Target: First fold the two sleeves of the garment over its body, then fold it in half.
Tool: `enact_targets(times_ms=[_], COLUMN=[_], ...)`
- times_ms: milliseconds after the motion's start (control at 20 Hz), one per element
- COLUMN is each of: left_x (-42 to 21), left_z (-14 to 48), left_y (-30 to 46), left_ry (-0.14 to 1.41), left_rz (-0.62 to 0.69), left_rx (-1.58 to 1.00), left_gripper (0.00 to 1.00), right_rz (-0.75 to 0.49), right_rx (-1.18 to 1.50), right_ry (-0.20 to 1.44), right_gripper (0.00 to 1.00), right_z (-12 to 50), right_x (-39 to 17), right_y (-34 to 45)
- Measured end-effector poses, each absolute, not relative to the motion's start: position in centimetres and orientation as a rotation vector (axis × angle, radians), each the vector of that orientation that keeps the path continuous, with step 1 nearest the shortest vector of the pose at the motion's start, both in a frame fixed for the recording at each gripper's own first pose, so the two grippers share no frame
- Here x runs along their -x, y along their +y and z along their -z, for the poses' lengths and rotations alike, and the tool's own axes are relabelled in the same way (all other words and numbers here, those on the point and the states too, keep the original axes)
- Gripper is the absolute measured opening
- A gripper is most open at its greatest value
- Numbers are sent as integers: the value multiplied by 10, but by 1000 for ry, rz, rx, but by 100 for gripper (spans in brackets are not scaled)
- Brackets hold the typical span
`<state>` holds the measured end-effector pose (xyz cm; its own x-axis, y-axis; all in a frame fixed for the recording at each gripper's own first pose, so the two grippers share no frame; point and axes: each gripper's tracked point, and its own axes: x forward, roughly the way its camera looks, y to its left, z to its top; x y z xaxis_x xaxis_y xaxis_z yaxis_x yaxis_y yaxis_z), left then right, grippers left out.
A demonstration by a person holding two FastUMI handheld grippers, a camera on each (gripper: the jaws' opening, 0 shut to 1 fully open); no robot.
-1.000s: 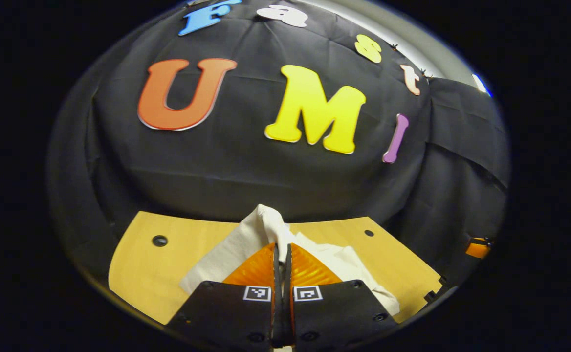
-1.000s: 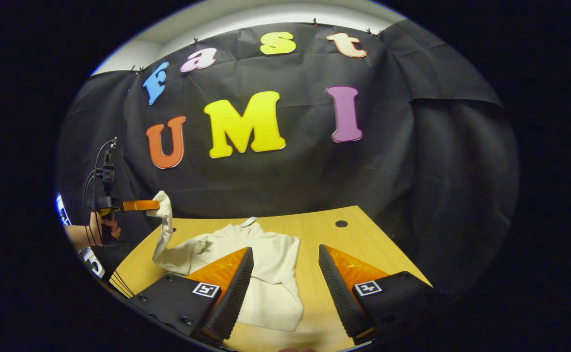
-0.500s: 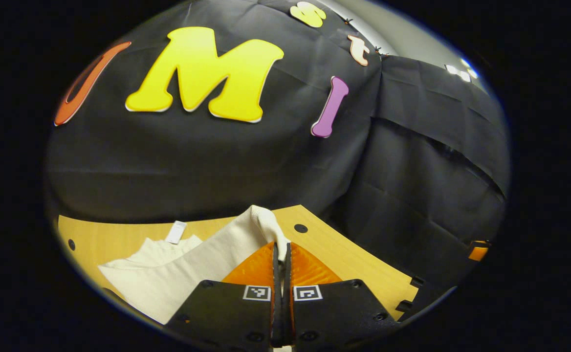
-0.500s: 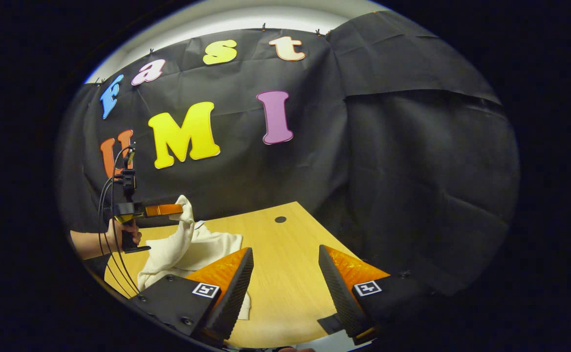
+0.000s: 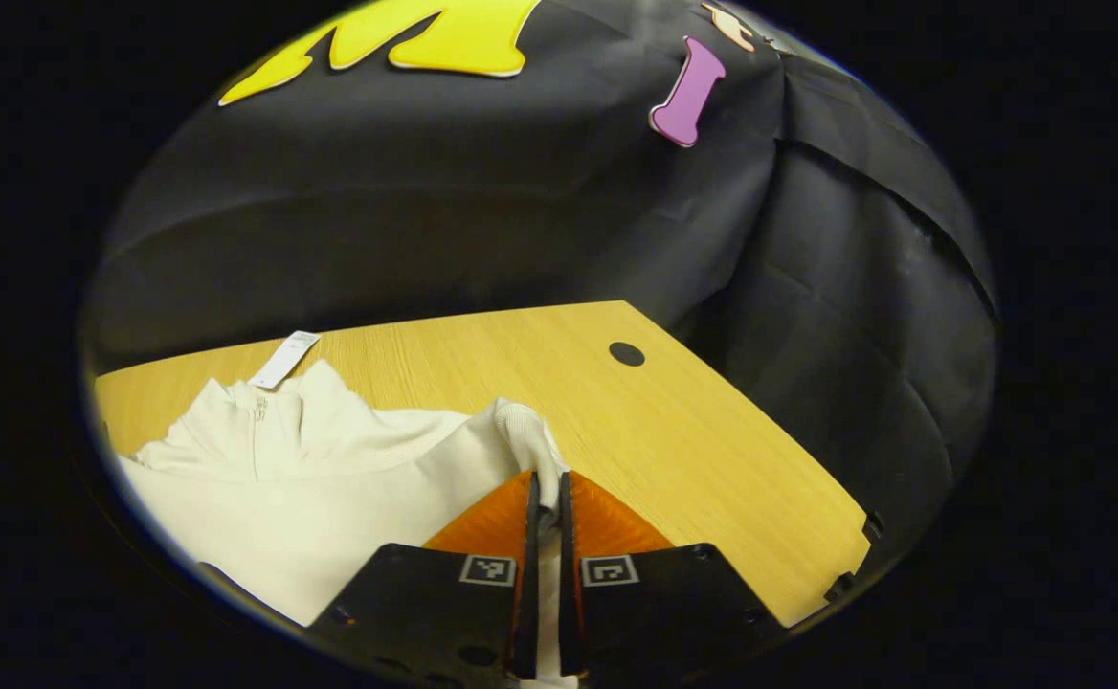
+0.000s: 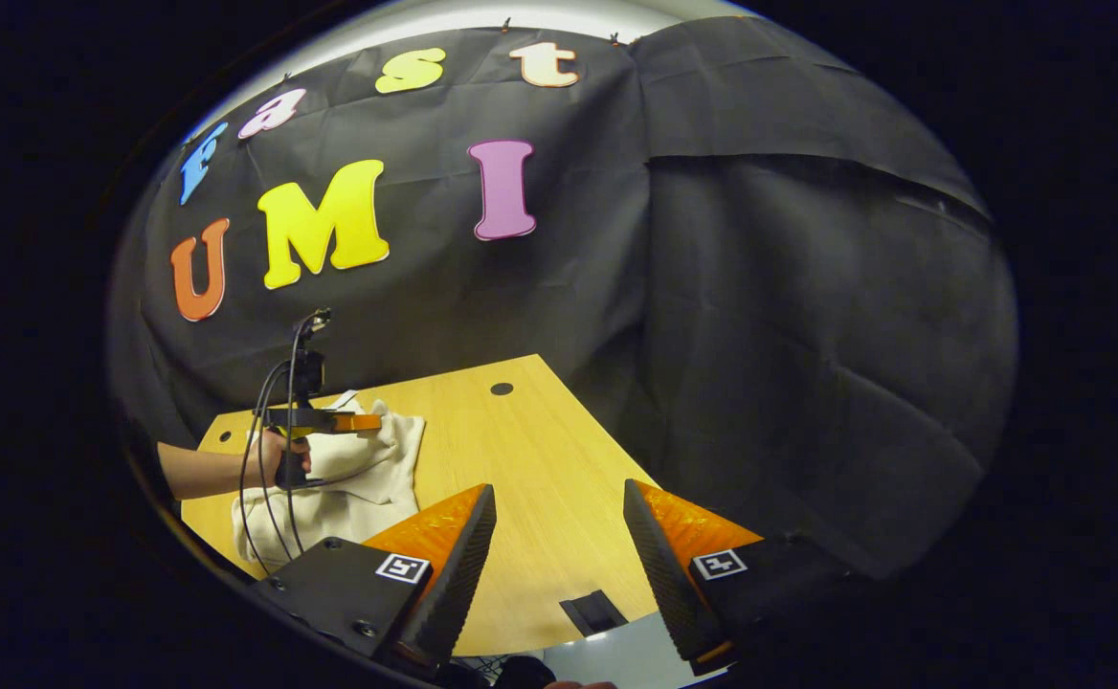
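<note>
A cream garment [image 5: 329, 469] lies on the wooden table [image 5: 693, 440], its collar and white tag [image 5: 283, 359] toward the back wall. My left gripper [image 5: 545, 483] is shut on the ribbed cuff of a sleeve [image 5: 530, 435], and the sleeve lies across the garment's body. In the right gripper view the left gripper [image 6: 372, 422] and the hand holding it are low over the garment [image 6: 368, 478] at the table's left. My right gripper [image 6: 559, 522] stands open near the table's front edge, well to the right of the garment, nothing between its fingers.
The table [image 6: 530, 478] has a round hole [image 6: 501, 388] near its back right corner and a dark rectangular slot [image 6: 592, 611] near the front edge. Black cloth walls close the back and right sides. Cables [image 6: 262, 478] hang from the left gripper.
The left gripper has carried the sleeve cuff to the right and down over the garment's body. The right gripper has drawn back and away to the right, still open.
</note>
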<state>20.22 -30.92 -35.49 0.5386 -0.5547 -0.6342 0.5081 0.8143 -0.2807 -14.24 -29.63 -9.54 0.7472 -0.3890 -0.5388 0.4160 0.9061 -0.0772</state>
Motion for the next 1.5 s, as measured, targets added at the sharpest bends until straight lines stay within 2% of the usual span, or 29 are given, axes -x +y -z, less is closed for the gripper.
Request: enact_targets(times_ms=[50,100,200,250,400,750,1000,1500], left_x=[-203,-202,-201,-200,-197,-169,-135,-74], left_z=[356,355,349,342,312,215,147,124], left_y=[-307,-306,-295,-287,-253,-137,-94,-26], left_ry=[779,778,753,738,668,466,343,360], left_rz=[620,612,582,562,512,334,254,145], left_rx=[65,69,80,88,103,53,33,82], left_gripper=[21,17,76,83,95,96,96,96], right_rz=[427,414,381,362,295,126,49,-42], right_rx=[-47,-46,-43,-43,-40,-26,-41,-9], right_ry=[587,591,591,589,577,519,464,441], right_gripper=[84,84,82,84,84,84,84,85], right_z=[96,97,99,99,104,103,92,92], right_x=[139,134,121,114,92,41,16,-1], right_y=[-295,-291,-284,-279,-260,-191,-144,-99])
